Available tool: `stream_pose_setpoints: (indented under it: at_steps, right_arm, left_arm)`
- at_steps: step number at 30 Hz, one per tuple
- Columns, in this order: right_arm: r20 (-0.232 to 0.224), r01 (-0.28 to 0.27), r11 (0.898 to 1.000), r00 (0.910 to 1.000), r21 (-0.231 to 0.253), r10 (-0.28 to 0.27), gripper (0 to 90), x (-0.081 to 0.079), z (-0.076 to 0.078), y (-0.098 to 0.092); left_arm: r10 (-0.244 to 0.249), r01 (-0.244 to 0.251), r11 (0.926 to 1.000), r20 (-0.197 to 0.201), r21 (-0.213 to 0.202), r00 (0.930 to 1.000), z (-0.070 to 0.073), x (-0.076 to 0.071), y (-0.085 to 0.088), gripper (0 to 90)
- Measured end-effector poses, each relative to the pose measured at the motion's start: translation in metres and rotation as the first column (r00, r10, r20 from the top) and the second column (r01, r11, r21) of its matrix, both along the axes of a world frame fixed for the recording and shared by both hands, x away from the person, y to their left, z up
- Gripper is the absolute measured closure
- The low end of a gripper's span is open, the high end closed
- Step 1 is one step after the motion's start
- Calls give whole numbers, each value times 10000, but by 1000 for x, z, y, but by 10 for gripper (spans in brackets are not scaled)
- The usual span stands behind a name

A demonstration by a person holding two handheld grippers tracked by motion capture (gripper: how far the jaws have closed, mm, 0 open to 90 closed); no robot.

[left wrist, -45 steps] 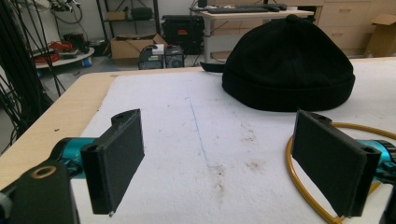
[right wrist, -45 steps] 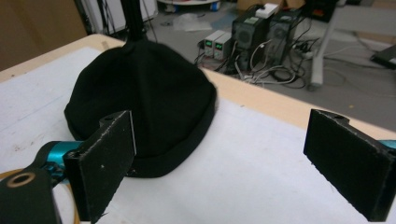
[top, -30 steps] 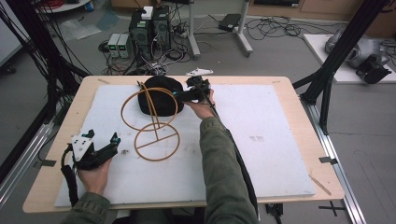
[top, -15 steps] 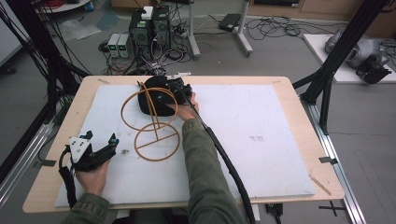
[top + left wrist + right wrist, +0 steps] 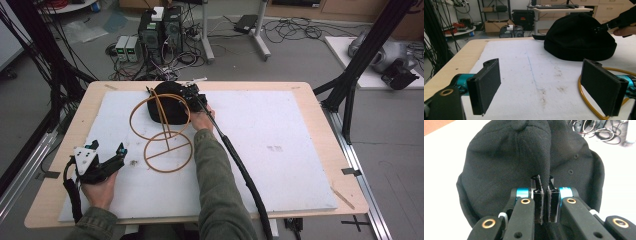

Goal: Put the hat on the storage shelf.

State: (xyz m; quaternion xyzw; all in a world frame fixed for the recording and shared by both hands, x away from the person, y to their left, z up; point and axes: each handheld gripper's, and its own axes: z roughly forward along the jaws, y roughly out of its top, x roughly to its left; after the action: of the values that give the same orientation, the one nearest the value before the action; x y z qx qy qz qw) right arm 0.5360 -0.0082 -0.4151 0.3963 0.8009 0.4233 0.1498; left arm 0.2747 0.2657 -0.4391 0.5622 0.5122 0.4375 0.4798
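A black cap (image 5: 167,107) lies at the back of the white mat (image 5: 280,150), seen close in the right gripper view (image 5: 506,165). My right gripper (image 5: 544,195) has just been closing and is shut on a raised fold of the cap's fabric; from above it (image 5: 187,92) sits at the cap's right side. A brown wire stand (image 5: 167,150) made of two rings stands in front of the cap. My left gripper (image 5: 107,148) rests on the mat at the front left, open and empty (image 5: 541,87), facing the cap (image 5: 579,37) and one wire ring (image 5: 586,100).
The wooden table's edge (image 5: 60,145) runs along the left of the mat. Black frame posts (image 5: 360,65) stand at the table's right and left. Computers (image 5: 160,27) and cables lie on the floor behind the table.
My right gripper moved left and down onto the cap, and its jaws closed on a fold of the fabric. The left gripper stayed where it was.
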Motion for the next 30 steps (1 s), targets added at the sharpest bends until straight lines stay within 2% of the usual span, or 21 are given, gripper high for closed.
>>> stream_pose_setpoints:
  at_steps: [4,5,8,12,15,23,25,30]
  right_arm:
    - [162,11,9999,9999,-152,-8,879,-2,1,1]
    - [-44,103,9998,9999,150,-103,880,-1,1,-2]
    - [-194,158,9990,9997,417,-150,879,-1,2,-5]
    - [-165,33,9991,9999,417,-27,880,-1,3,-6]
    - [-207,-188,9983,9996,554,200,881,-2,5,-8]
    - [200,-210,9971,9996,728,196,881,-8,16,-13]
    - [348,-135,9952,9993,966,102,881,-10,23,-17]
    - [807,-164,9936,9967,1116,74,881,-15,38,-25]
  left_arm:
    - [-4,4,10000,-22,-28,10000,0,0,0,169]
    - [18,-18,10000,6,-76,10000,0,0,1,170]
    - [51,-51,10000,7,-72,10000,1,-1,3,169]
    - [33,-34,9999,-47,-127,10000,1,0,4,169]
    - [-118,109,9990,-192,-439,9997,0,0,4,169]
    - [-261,253,9988,-188,-410,9995,0,0,0,170]
    - [-259,252,9989,-152,-391,9995,0,0,1,170]
    - [-274,265,9988,-197,-406,9994,-1,-1,2,170]
